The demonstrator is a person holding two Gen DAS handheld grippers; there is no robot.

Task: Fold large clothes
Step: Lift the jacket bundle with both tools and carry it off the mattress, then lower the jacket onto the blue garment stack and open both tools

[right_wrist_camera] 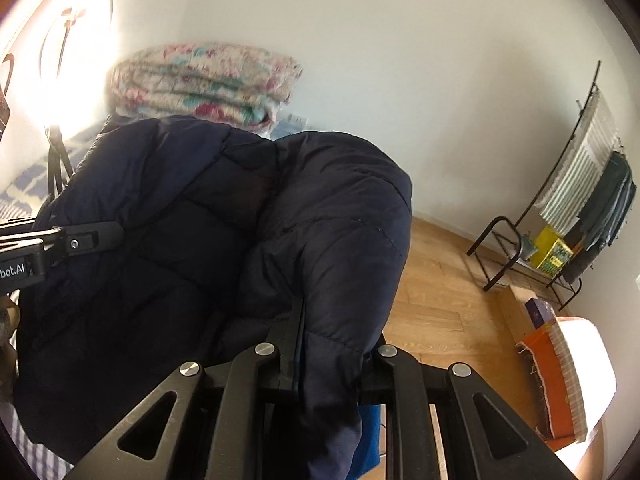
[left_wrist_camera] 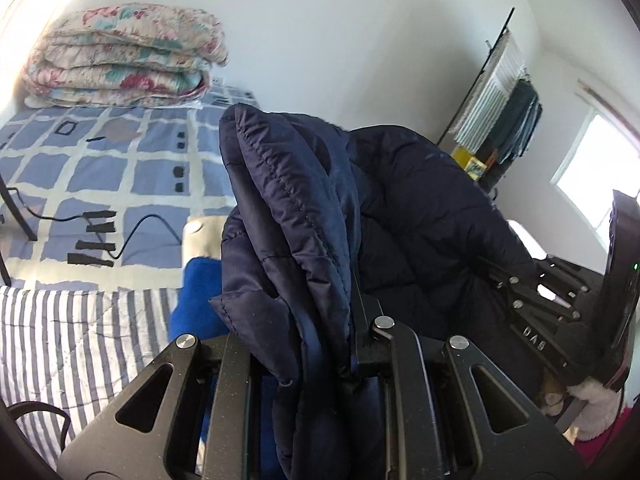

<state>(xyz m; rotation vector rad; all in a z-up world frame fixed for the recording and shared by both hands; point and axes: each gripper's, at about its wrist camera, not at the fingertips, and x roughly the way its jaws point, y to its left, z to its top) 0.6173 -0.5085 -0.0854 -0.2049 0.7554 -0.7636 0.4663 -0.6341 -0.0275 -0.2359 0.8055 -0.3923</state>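
Note:
A dark navy quilted jacket (left_wrist_camera: 400, 208) hangs bunched between both grippers above the bed. My left gripper (left_wrist_camera: 316, 320) is shut on a thick fold of its edge, which stands up between the fingers and hides their tips. In the right wrist view the same jacket (right_wrist_camera: 200, 220) fills the middle, and my right gripper (right_wrist_camera: 328, 344) is shut on another fold that drapes over the fingers. The right gripper (left_wrist_camera: 552, 300) shows at the right of the left wrist view, the left gripper (right_wrist_camera: 60, 240) at the left edge of the right wrist view.
A blue checked bedspread (left_wrist_camera: 100, 152) lies below, with a folded floral quilt (left_wrist_camera: 124, 60) at its far end, a black cable (left_wrist_camera: 132, 232) and a striped sheet (left_wrist_camera: 72, 332). A bright blue cloth (left_wrist_camera: 196, 300) lies under the jacket. A clothes rack (right_wrist_camera: 576, 208) stands on the wooden floor (right_wrist_camera: 440, 300).

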